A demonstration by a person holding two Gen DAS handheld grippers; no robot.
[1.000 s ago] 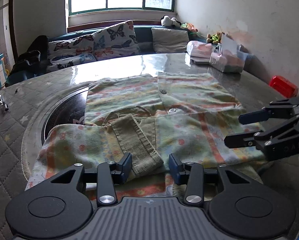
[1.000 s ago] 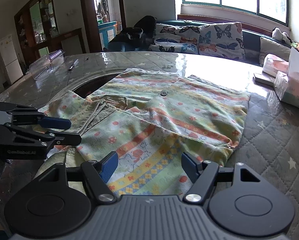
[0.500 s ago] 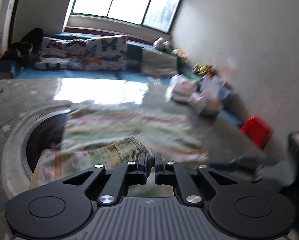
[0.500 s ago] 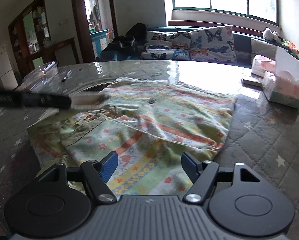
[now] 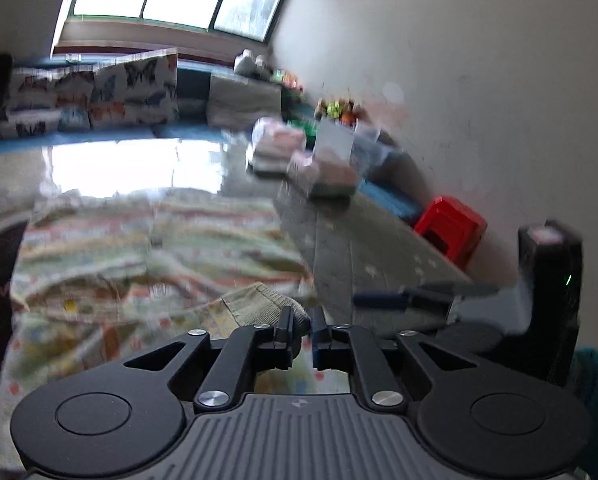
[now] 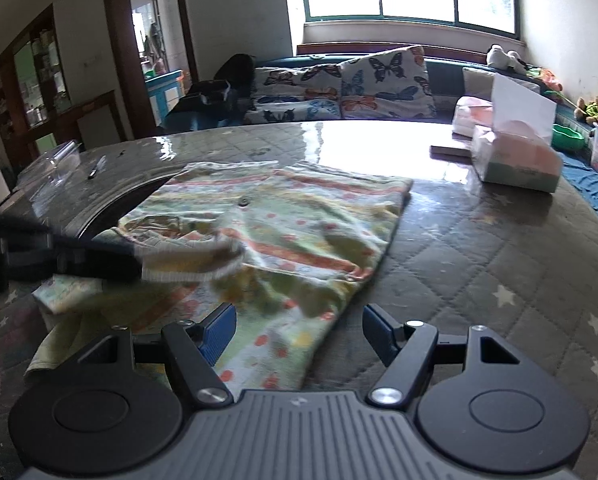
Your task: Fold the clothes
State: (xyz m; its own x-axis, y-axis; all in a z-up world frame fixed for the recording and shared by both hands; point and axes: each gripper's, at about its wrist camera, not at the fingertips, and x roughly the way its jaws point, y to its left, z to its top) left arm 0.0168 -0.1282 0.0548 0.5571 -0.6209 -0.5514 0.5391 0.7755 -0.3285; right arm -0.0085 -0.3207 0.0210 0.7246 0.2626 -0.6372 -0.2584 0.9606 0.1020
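One ribbed sleeve cuff (image 5: 259, 304) sits pinched in left gripper (image 5: 302, 320).

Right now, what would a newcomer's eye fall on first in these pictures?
First the flowered, striped garment spread mid-table, its ribbed cuff pinched in the left hand-held gripper and lifted over the cloth. Next the right hand-held gripper, wide open over the garment's near edge. Then the tissue box at the table's far right.

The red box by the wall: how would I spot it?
Start at the big quilted table and follow its right edge to the white wall. Past the tissue packs, the red box sits at the table's edge, the only plain bright red thing there.
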